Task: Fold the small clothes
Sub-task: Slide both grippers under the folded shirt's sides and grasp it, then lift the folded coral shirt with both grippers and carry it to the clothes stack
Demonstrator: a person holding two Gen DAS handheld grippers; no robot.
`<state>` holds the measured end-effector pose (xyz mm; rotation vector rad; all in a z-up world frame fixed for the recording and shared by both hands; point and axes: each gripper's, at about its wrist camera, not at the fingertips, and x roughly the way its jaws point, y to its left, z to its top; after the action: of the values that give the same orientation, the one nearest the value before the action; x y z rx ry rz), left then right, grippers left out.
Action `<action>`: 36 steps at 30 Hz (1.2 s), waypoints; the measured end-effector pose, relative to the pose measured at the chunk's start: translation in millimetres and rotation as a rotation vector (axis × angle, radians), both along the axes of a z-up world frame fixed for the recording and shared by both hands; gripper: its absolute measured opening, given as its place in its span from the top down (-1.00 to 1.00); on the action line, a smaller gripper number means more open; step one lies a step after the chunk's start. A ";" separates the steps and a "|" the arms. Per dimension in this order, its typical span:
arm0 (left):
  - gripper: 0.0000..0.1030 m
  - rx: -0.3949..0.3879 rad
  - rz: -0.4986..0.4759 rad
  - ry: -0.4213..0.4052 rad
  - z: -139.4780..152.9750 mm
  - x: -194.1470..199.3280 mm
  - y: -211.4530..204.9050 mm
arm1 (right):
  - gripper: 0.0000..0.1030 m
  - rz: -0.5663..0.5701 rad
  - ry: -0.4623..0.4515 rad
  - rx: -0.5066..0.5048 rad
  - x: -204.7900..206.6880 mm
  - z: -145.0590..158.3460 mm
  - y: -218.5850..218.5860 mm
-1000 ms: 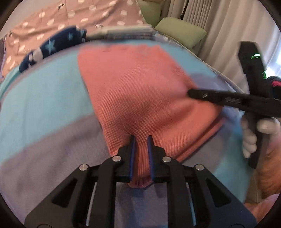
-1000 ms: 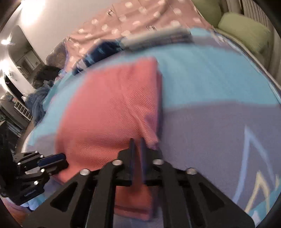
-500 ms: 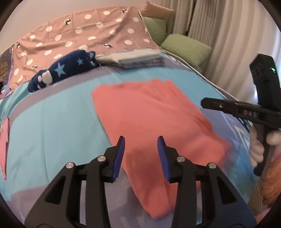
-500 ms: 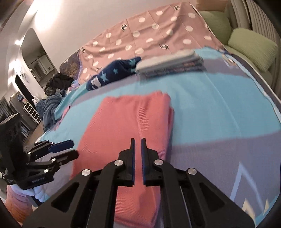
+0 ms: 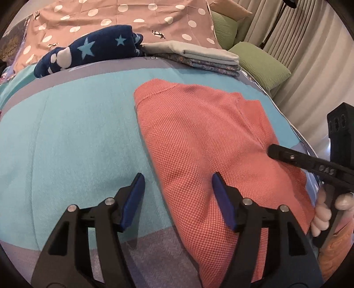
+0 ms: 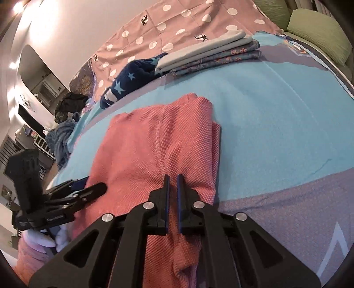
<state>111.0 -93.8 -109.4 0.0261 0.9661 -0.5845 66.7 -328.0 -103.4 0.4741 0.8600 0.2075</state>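
Observation:
A coral waffle-knit garment point(image 5: 205, 141) lies folded on the turquoise and grey blanket point(image 5: 73, 137); it also shows in the right wrist view point(image 6: 152, 150). My left gripper point(image 5: 178, 188) is open and empty, low over the garment's left edge, one finger on each side of that edge. My right gripper point(image 6: 172, 183) has its jaws nearly together just above the garment's near right part, with nothing seen between them. The right gripper shows at the right of the left wrist view point(image 5: 274, 150), over the garment's right side.
A stack of folded clothes point(image 5: 199, 55) and a navy star-print garment point(image 5: 88, 53) lie at the far end, in front of a pink polka-dot sheet point(image 5: 132, 15). Green pillows point(image 5: 261, 64) and curtains are at the right. A dark clothes pile point(image 6: 68, 104) lies far left.
My left gripper let go of the garment, opened wide and drew back to the left. Both grippers lifted, then came lower and closer over the garment. The right gripper stayed shut.

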 end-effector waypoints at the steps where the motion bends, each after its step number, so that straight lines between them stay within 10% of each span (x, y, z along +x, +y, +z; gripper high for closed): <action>1: -0.27 -0.012 -0.001 0.003 1.2 -1.0 2.5 | 0.66 -0.011 -0.015 0.007 -5.9 4.7 -6.4; 3: -0.27 -0.069 -0.009 0.036 4.2 -2.1 11.7 | -0.12 -0.062 -0.055 -0.001 -23.3 16.4 -23.2; 5: -0.27 -0.124 -0.024 0.066 6.9 -0.3 19.6 | -0.26 -0.074 -0.047 -0.006 -29.2 18.3 -33.3; 17: -0.40 -0.105 -0.096 0.079 -5.8 15.2 -0.7 | -0.27 0.044 0.065 0.139 4.9 -17.7 -33.8; 36: -0.44 -0.112 -0.169 0.047 -13.5 48.3 -27.8 | -0.14 0.175 0.006 0.043 57.0 -22.0 -10.8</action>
<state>159.4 -121.6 -123.0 -0.0062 0.9810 -0.7972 123.7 -338.7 -125.4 0.4400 0.9048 0.3860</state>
